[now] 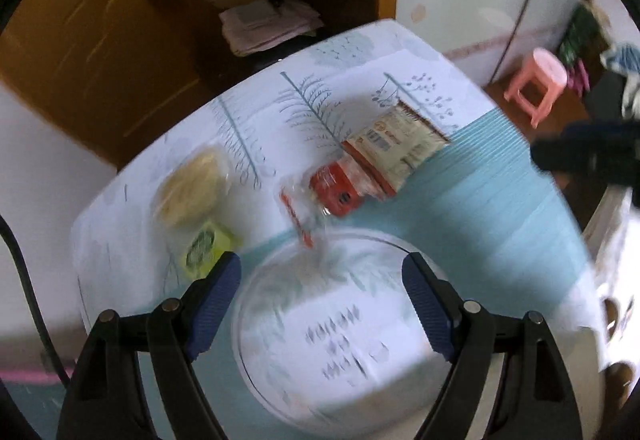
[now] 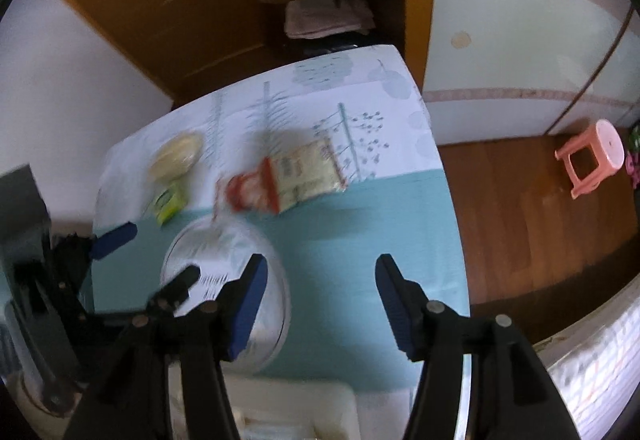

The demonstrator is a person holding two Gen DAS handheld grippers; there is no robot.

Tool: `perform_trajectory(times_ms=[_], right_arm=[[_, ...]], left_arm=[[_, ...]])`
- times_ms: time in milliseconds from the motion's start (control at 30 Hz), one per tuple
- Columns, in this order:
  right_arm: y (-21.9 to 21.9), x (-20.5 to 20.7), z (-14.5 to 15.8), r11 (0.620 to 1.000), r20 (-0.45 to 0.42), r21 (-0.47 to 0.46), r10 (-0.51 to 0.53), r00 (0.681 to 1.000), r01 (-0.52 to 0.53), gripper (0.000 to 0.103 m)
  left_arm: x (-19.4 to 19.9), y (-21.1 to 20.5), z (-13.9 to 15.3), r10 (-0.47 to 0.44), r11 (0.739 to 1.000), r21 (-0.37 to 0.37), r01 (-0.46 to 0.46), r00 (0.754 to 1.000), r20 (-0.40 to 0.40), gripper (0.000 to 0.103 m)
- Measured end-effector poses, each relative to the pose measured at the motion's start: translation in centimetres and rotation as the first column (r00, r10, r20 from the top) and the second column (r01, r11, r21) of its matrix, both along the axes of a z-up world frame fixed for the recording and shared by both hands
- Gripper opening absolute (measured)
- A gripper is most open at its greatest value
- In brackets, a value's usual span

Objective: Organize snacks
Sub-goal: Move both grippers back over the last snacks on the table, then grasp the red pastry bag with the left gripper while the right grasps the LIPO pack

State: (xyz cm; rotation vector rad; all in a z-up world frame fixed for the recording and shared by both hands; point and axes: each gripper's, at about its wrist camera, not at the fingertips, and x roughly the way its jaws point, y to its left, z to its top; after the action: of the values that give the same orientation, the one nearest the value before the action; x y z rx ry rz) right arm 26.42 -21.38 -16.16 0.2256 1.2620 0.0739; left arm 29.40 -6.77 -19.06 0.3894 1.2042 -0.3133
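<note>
Snacks, namely a beige printed packet [image 1: 394,144], a red pouch [image 1: 336,188], a round yellow pack [image 1: 192,190] and a green box [image 1: 206,248], lie unsorted on your tabletop [image 1: 480,224] beyond the empty clear glass bowl [image 1: 340,324], both your left tool [image 1: 326,304] and right tool [image 2: 320,304] spread, holding nothing.

No legible text on any item.
Printed panels are showing on the beige snack packet [image 1: 396,144], the red packet [image 1: 336,192] and the yellow-green box [image 1: 206,248], all lying on the counter [image 1: 480,208], but motion blur is smearing every label, brand and number beyond reading in both wrist views.
</note>
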Motion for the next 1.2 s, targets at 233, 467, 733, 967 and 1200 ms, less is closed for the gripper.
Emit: perform_trajectory(times_ms=[233, 467, 733, 967, 1200], right_arm=[[-1.7, 5.4, -4.2, 0.997, -0.033, 0.048, -0.066, 0.997, 0.068, 0.068], [-1.2, 7.5, -7.0, 0.996, -0.041, 0.073, -0.044, 0.998, 0.047, 0.075], [0.4, 8.7, -8.4, 0.999, -0.037, 0.049, -0.004, 0.999, 0.006, 0.079], [1.6, 9.7, -8.8, 0.999, -0.021, 0.010, 0.033, 0.999, -0.033, 0.083], [3.5, 10.7, -10.3, 0.996, -0.043, -0.055, 0.066, 0.997, -0.068, 0.085]], left_arm=[[4.3, -1.0, -4.2, -0.078, 0.997, -0.007, 0.078, 0.995, -0.055, 0.082], [6.5, -1.8, -6.8, -0.105, 0.994, -0.054, 0.099, 0.986, -0.129, 0.082], [7.9, -1.0, -7.6, -0.065, 0.995, -0.079, 0.055, 0.990, -0.123, 0.077], [7.7, 0.5, -7.6, -0.027, 0.992, -0.128, 0.016, 0.996, -0.085, 0.037], [8.1, 2.2, -7.1, 0.055, 0.982, -0.178, -0.069, 0.995, -0.085, 0.023]])
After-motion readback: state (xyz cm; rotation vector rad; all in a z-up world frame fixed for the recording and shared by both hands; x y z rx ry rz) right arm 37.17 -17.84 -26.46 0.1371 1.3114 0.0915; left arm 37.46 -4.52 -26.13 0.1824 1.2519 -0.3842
